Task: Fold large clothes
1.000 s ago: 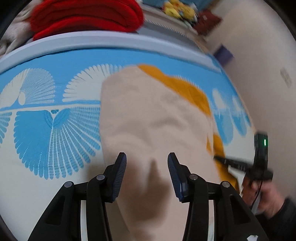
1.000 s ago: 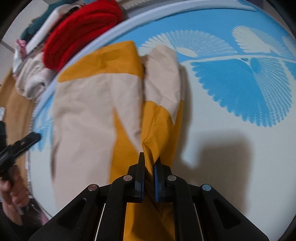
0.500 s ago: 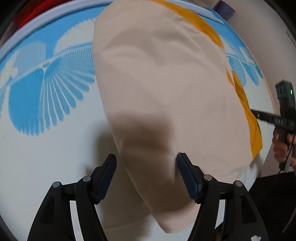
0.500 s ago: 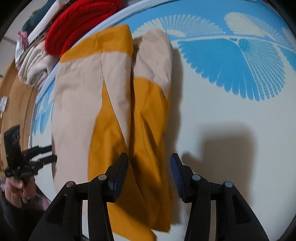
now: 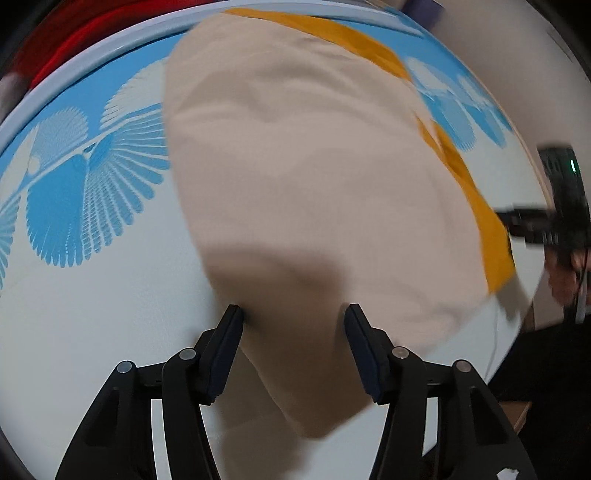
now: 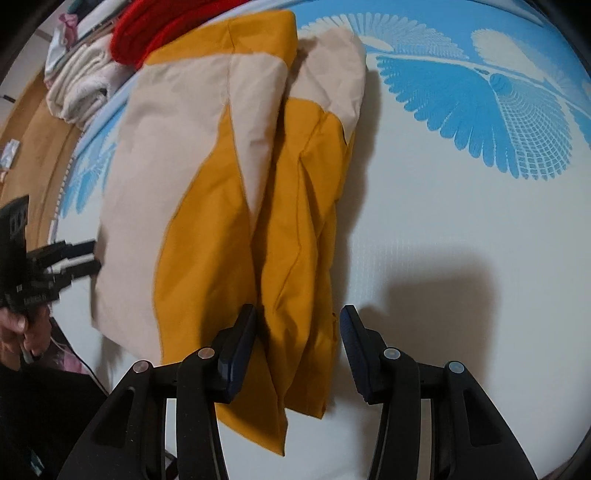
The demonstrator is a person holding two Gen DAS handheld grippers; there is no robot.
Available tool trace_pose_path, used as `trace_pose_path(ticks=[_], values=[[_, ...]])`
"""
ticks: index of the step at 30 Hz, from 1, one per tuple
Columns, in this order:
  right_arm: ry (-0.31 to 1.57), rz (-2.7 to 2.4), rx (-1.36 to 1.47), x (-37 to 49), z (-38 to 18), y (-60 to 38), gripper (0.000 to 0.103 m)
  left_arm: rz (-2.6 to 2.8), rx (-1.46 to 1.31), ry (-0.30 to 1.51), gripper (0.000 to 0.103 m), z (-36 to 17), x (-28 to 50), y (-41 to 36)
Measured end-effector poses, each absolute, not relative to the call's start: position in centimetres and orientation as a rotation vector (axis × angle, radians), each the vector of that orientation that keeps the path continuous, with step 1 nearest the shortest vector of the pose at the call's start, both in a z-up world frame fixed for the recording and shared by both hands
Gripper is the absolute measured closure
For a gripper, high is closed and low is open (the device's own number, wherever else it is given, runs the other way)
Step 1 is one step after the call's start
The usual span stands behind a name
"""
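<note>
Garment ahead of both sets of fingers, long axis running away

Garment, beige and mustard, lay on the bed, stretching away from both grippers. Right gripper stood released astride its mustard near edge; left gripper was closing, beige end between its fingers, unpressed.

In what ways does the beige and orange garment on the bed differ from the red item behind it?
The beige and orange garment has two colours; the red item has one. The garment lies spread fairly flat on the blue-patterned bed cover; the red item looks bunched into a thick roll. The garment lies close to the camera, the red item at the far edge beside a white folded cloth. Both are soft fabric.
</note>
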State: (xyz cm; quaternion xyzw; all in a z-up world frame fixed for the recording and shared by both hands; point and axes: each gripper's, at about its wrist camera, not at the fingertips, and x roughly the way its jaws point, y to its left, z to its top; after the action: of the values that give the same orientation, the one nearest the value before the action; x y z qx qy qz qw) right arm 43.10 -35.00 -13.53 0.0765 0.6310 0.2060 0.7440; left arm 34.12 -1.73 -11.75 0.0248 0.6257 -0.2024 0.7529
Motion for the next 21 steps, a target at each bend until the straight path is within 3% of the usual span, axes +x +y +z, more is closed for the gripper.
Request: trace_pose_path(ticks=[2, 4, 8, 9, 14, 15, 17, 21], values=[[1.382, 0.454, 0.164, 42.5, -13.4, -35.4, 0.054, -0.429, 0.129, 1.395, 0.047, -12.8, 32.8, -2.1], [1.402, 0.435, 0.118, 42.5, -13.3, -35.0, 0.054, -0.399, 0.15, 1.411, 0.039, -13.4, 31.8, -2.0], [1.442, 0.269, -0.127, 40.4, -14.1, -35.6, 0.054, -0.298, 0.239, 1.411, 0.028, -13.1, 29.3, -2.3], [1.395, 0.217, -0.184, 40.0, -13.2, -35.8, 0.054, -0.238, 0.3, 1.378, 0.02, -12.6, 28.4, -2.6], [1.011, 0.089, -0.244, 36.7, -4.4, -36.1, 0.053, -0.096, 0.28, 1.168, 0.007, -8.2, 23.7, -3.3], [0.955, 0.085, -0.211, 35.6, -2.8, -35.8, 0.05, -0.079, 0.241, 1.134, 0.003, -7.2, 22.7, -3.1], [0.857, 0.085, -0.136, 32.8, -0.1, -35.6, 0.032, -0.05, 0.181, 1.063, 0.002, -5.5, 20.6, -3.8], [0.672, 0.069, -0.037, 26.1, 3.7, -33.9, 0.02, -0.041, 0.111, 0.976, 0.001, -3.0, 17.4, -4.7]])
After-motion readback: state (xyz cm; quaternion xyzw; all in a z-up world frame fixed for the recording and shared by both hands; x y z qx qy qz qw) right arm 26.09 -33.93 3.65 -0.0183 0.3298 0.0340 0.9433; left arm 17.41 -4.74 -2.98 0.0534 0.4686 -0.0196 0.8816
